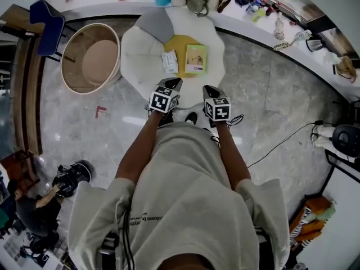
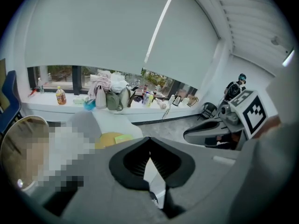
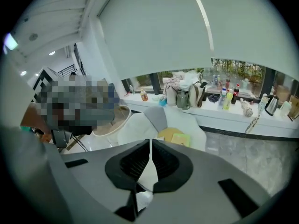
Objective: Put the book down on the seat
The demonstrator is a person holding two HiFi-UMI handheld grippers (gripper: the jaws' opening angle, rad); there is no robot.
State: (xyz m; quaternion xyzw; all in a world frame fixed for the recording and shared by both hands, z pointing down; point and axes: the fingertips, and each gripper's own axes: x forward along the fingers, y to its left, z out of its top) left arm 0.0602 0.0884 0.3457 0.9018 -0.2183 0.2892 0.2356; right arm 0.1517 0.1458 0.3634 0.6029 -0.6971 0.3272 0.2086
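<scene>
Both claws were empty. L gripper [image 1: 172,83] had its jaws together, tips touching and nothing between them, per the left gripper view. R gripper [image 1: 208,89] was the same, tips met on air.

The thin yellow-green paperback book [image 1: 196,58] was already flat on the round yellow cushion [image 1: 181,43] of the white petal-shaped padded seat [image 1: 135,55], cover up. A second, white-and-green booklet [image 1: 170,61] lay just beside it on its left, parallel, maybe touching; couldn't tell. I wasn't sure which one the task meant, so I took the yellow-green one.

Key geometry: both claws were held close to the body at the seat's near edge, and the book lay straight ahead and below, well apart from either tip. Its long axis ran away from me, short edge facing the claws. It sat roughly on the centreline between the grippers, a shade to the R side, so neither was clearly nearer. The white booklet lined up with L.

My read: with the book on the seat and both claws closed on nothing, the task looked done. If a re-grab were needed, I'd go with R, open the jaws first, reach fwd and down, and bite the near short edge.
</scene>
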